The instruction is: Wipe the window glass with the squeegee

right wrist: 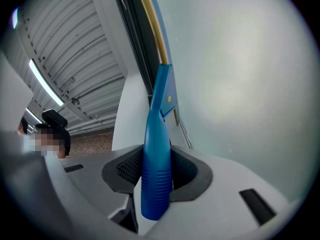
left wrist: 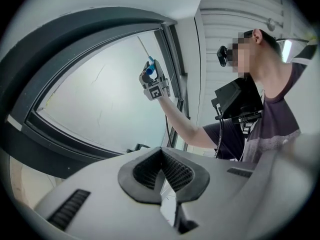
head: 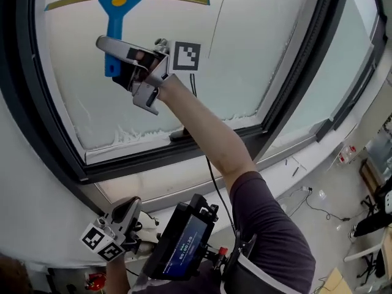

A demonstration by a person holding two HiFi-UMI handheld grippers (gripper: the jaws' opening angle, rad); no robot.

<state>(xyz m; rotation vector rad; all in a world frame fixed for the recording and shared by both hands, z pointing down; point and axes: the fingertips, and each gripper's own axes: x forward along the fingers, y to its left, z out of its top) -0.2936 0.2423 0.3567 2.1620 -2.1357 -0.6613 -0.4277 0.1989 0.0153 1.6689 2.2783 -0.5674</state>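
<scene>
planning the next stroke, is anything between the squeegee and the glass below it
Nothing visible does. The squeegee, held in the jaws of the right gripper, sits high on the window glass, and the pane below it is bare.

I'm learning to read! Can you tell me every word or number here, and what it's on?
Nothing reads clearly.
On the screen: pale digits, too blurred to read.
On the marker cubes: black-and-white square patterns, no words.
On the squeegee: yellow spot, no readable print.
</scene>
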